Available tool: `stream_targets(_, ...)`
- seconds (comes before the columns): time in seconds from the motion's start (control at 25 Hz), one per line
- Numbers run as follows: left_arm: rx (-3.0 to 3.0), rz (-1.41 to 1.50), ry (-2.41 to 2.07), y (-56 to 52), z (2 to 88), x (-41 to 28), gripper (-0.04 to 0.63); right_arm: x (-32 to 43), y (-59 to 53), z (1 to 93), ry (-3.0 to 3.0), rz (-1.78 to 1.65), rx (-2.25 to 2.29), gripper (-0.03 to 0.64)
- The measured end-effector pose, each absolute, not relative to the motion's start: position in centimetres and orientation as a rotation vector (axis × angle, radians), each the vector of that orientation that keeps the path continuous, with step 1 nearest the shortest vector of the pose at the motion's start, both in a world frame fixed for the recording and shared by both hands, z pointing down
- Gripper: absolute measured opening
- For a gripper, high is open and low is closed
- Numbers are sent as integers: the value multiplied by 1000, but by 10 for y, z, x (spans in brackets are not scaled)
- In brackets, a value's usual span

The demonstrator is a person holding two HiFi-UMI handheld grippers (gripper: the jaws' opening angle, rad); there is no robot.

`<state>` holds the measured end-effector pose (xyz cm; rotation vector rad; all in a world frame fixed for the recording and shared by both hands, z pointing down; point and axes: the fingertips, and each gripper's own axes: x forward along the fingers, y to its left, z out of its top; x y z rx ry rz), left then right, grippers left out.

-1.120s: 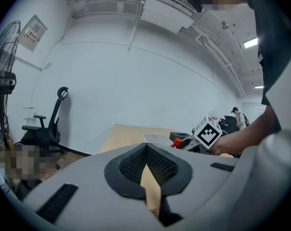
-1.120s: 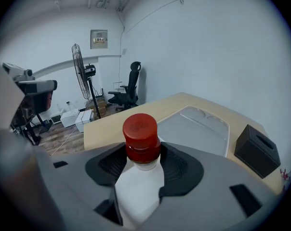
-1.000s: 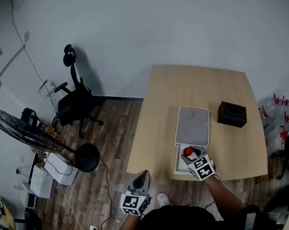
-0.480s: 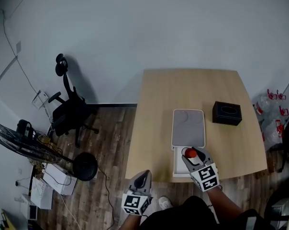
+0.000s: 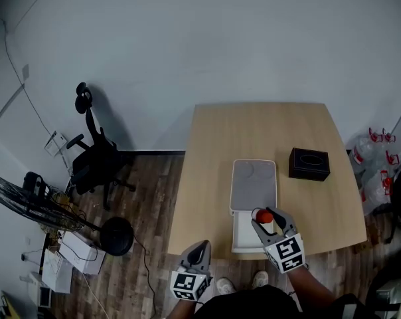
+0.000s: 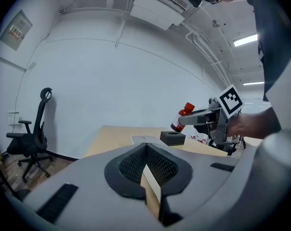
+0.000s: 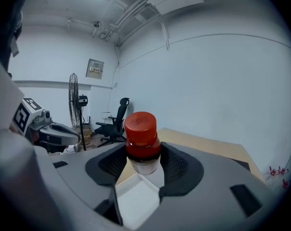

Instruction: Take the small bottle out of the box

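The small bottle has a red cap and a clear neck. My right gripper is shut on it and holds it upright above the open white box at the table's near edge. In the right gripper view the bottle stands between the black pads, with the white box below. The left gripper view shows the bottle in the air at the right gripper's tips. My left gripper hangs off the table's near left corner; its jaws meet at the tips with nothing between them.
The box's grey lid lies flat on the wooden table behind the box. A black tissue box stands to the right. An office chair and a fan stand on the floor at left.
The right gripper has lifted the bottle a little higher over the box. The head view has shifted. The left gripper has stayed low beside the table.
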<state>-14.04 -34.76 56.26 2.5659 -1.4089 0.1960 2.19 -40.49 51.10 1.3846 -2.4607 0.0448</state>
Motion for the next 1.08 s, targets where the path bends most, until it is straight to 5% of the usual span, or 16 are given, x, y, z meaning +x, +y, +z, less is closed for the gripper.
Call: stream_targets(1.08, 2559, 206, -1434, -342, 555, -117, 12, 23, -394, 482, -2546, -76, 1296, 229)
